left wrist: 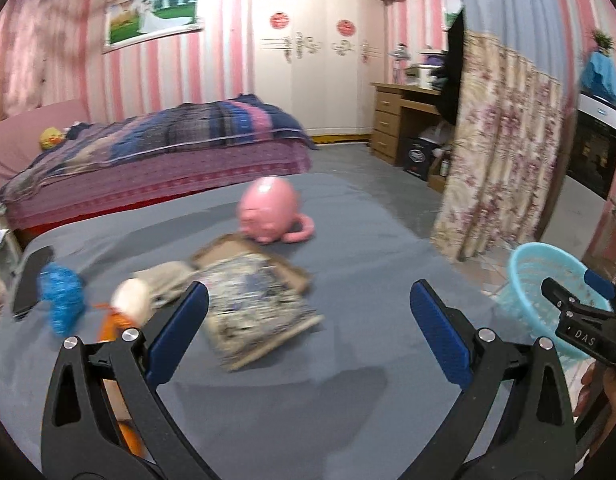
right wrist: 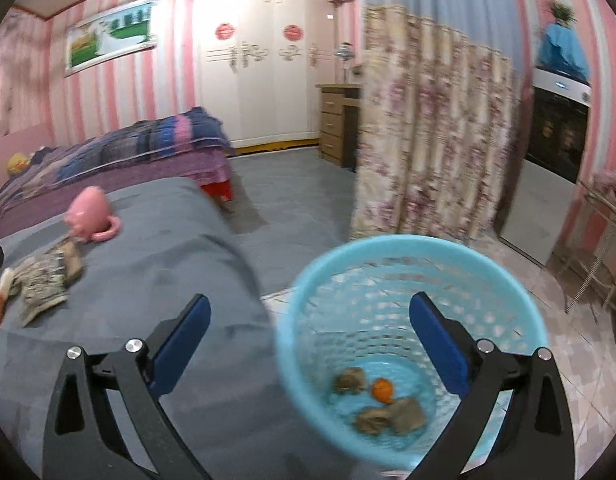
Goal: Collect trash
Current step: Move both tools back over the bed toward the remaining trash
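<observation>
A grey-covered table (left wrist: 348, 248) holds trash: a crumpled patterned paper on torn cardboard (left wrist: 259, 304), a beige scrap (left wrist: 167, 276), a white wad (left wrist: 131, 296), orange wrapper bits (left wrist: 115, 324) and a blue mesh bag (left wrist: 61, 298). My left gripper (left wrist: 308, 312) is open and empty just in front of the patterned paper. My right gripper (right wrist: 310, 320) is open and empty above the light blue basket (right wrist: 388, 248), which holds brown scraps (right wrist: 388, 416) and an orange piece (right wrist: 382, 390). The basket also shows in the left wrist view (left wrist: 524, 264), with the right gripper (left wrist: 580, 312) over it.
A pink pig-shaped cup (left wrist: 269, 210) lies on the table beyond the paper. A black object (left wrist: 29, 280) lies at the table's left edge. A bed (left wrist: 167, 148), a wooden desk (left wrist: 404, 120) and a floral curtain (left wrist: 500, 152) stand beyond. The basket stands on tiled floor (right wrist: 580, 380).
</observation>
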Available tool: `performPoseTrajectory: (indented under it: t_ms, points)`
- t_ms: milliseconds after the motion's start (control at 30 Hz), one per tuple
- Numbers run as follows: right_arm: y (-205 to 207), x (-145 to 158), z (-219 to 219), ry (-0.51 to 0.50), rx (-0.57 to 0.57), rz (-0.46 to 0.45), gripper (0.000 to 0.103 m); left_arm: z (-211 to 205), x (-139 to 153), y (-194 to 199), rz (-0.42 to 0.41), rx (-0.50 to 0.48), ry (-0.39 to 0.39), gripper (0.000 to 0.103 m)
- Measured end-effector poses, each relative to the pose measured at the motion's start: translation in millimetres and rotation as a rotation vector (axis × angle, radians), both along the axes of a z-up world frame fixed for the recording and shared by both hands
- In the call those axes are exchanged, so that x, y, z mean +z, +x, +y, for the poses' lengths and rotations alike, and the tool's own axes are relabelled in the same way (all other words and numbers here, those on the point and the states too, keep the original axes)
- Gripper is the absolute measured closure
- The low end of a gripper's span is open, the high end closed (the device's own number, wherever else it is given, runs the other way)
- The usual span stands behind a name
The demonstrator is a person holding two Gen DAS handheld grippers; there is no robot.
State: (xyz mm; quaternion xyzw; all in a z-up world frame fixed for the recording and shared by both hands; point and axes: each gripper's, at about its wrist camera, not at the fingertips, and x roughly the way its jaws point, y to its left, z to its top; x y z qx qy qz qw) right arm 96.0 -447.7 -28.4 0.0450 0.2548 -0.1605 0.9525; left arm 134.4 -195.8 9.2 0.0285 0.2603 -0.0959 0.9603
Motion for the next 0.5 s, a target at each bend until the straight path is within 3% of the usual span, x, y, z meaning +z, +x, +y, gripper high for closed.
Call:
performPoseTrajectory:
  t_ms: [233,367,500]
  points:
    - [20.3,13.1,72.2,-0.054,0.148,0.010,0.005,77.8,0.2,-0.9,0.000,0.118,0.008,0.006]
    - [30.3,16.4,107.3,-0.031,0.205,0.008,0.005,112.6,-4.9,-0.4,0.031,0.147,0.003,0.006]
    - [42.0,13.3,135.1,-0.004,0.237,0.020,0.005,135.5,-11.4,-2.9,0.028,0.184,0.067,0.006]
